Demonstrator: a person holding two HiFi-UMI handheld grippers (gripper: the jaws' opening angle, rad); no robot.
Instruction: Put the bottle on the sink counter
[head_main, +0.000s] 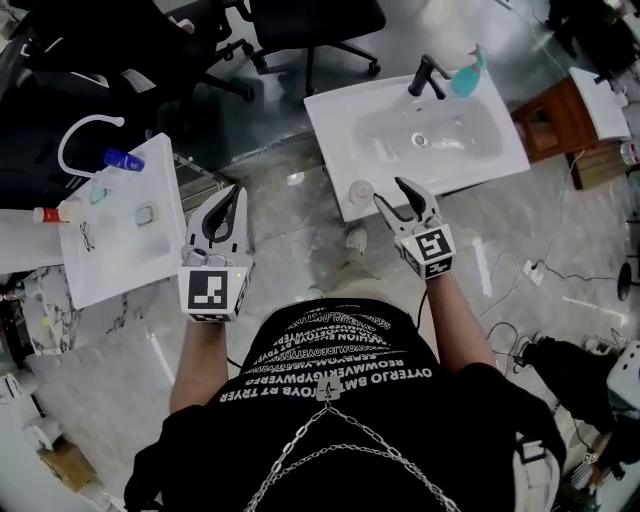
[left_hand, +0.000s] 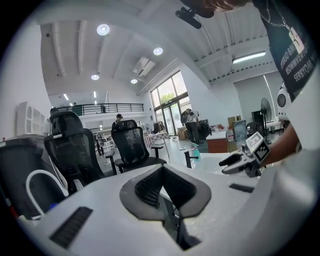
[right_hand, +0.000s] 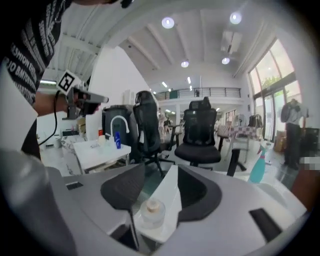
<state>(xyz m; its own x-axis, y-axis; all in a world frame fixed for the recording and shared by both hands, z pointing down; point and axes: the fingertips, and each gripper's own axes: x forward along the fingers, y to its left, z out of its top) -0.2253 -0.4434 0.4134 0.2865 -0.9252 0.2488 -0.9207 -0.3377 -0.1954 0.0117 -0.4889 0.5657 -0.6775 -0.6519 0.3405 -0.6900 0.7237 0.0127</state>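
Note:
A small clear bottle (head_main: 361, 190) with a pale cap stands upright on the front left corner of the white sink counter (head_main: 335, 140). My right gripper (head_main: 390, 190) hovers just right of it, jaws apart and nothing between them. In the right gripper view the bottle (right_hand: 151, 210) shows low between the dark pads (right_hand: 125, 187), resting on the counter corner (right_hand: 167, 200) below the right gripper (right_hand: 161, 170). My left gripper (head_main: 238, 192) hangs over the floor left of the sink, fingertips together and empty. In its own view the left gripper (left_hand: 162, 170) shows only bare pads.
The basin has a black faucet (head_main: 428, 75) and a teal spray bottle (head_main: 468, 75) at the back. A second white sink (head_main: 120, 235) at left carries a blue bottle (head_main: 123, 160). Office chairs (head_main: 300, 25) stand beyond. A wooden cabinet (head_main: 555, 120) and floor cables (head_main: 540, 270) are at right.

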